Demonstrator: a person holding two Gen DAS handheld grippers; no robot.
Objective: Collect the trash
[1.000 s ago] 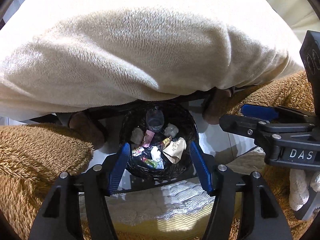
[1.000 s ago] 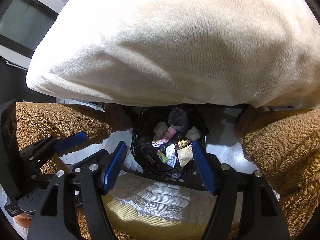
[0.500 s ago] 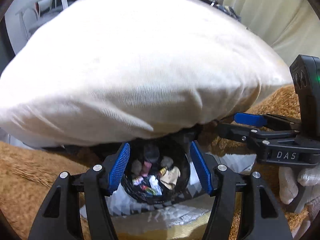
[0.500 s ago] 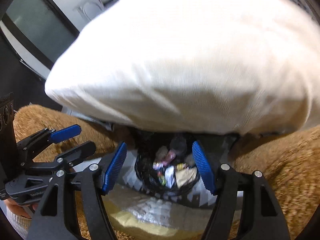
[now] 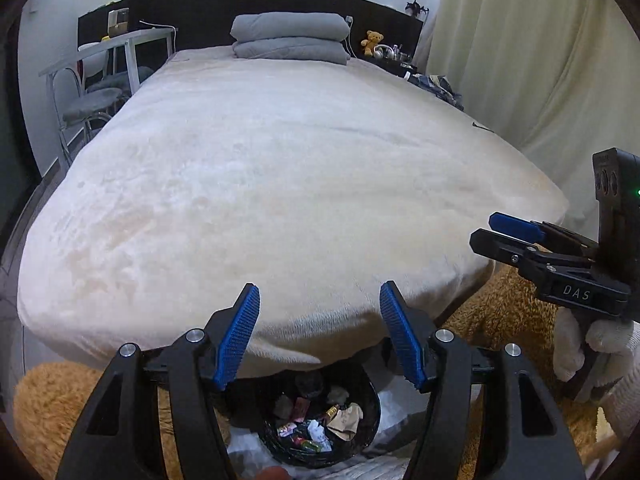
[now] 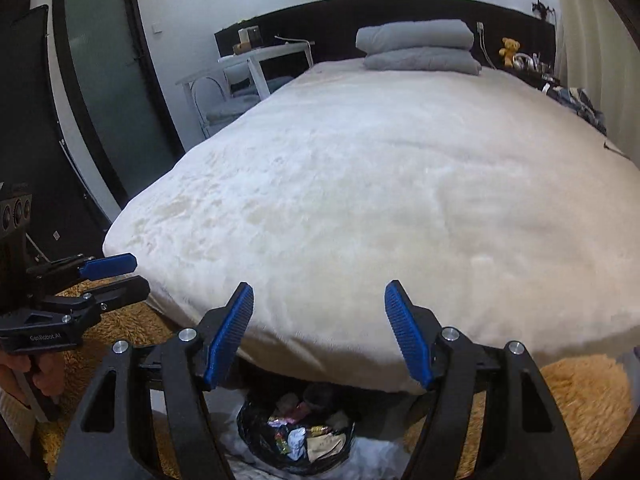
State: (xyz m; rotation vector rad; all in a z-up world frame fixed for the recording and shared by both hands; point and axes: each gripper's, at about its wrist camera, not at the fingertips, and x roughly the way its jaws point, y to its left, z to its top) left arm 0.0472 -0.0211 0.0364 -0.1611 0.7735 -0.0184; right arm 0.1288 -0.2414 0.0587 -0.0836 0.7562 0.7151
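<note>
A black-lined trash bin (image 5: 368, 432) holding several wrappers and crumpled papers (image 5: 316, 426) stands on the floor at the foot of the bed; it also shows in the right wrist view (image 6: 248, 428). My left gripper (image 5: 318, 336) is open and empty, raised above the bin and facing the bed. My right gripper (image 6: 320, 334) is open and empty, at the same height. Each gripper shows in the other's view, the right (image 5: 516, 236) and the left (image 6: 108, 274).
A large bed with a cream fleece cover (image 5: 280, 168) fills both views. Folded grey blankets (image 5: 288, 40) lie at its head. A white desk and chair (image 5: 104, 68) stand left of it. Brown shaggy fabric (image 6: 580, 400) flanks the bin. A curtain (image 5: 540, 60) hangs at right.
Both grippers have risen and tilted up, away from the bin. The bin has dropped to the bottom of the views and the whole bed top now shows. Both jaws stay open.
</note>
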